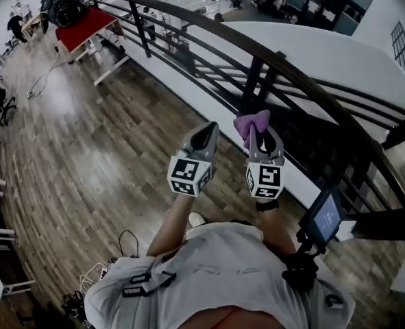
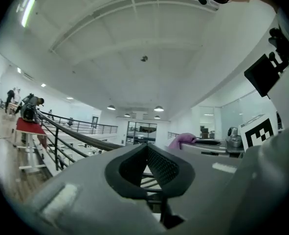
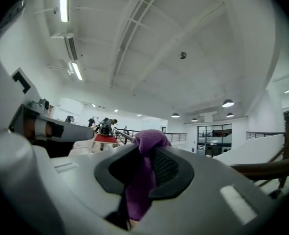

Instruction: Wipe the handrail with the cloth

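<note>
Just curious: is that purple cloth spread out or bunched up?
Bunched up: the right gripper pinches the cloth, which bulges as a wad above its tips.

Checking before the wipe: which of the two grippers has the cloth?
The right gripper: a purple cloth is pinched between its jaws. The left gripper is shut on nothing.

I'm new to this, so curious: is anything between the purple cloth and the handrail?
No: head view shows only open air between the cloth and the handrail.

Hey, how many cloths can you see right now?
1. The purple cloth is pinched in the right gripper, in front of the handrail. The left gripper is shut on nothing. More could lie outside view.
</note>
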Tool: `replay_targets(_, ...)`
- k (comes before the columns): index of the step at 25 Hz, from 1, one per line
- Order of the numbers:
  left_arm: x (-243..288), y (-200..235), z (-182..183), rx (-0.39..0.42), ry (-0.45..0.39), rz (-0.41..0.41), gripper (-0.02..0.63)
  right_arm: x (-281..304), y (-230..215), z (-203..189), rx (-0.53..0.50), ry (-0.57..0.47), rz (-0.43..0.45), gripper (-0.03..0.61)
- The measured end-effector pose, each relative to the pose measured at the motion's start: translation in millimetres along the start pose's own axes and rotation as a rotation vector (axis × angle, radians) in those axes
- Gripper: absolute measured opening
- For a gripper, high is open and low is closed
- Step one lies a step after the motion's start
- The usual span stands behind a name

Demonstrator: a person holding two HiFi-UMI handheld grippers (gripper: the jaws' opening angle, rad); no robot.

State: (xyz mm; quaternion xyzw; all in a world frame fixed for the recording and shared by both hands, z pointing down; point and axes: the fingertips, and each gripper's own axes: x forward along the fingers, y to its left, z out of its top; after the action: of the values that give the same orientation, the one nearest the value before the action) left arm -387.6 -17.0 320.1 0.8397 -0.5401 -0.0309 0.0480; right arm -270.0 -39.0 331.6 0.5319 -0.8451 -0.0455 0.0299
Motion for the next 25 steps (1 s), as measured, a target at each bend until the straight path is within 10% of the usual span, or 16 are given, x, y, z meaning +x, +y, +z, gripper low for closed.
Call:
replay_targets(13,147,-293,-52,0.011,0.088,-0.497,0.002,-181,-265,-49,0.045,0.089,-0.471,0.063)
replay_targets(25,260,-294,-64,0.024,0.091,-0.551,0.002,-117,-346,-50,-0.012,0.006,-0.514,0.063)
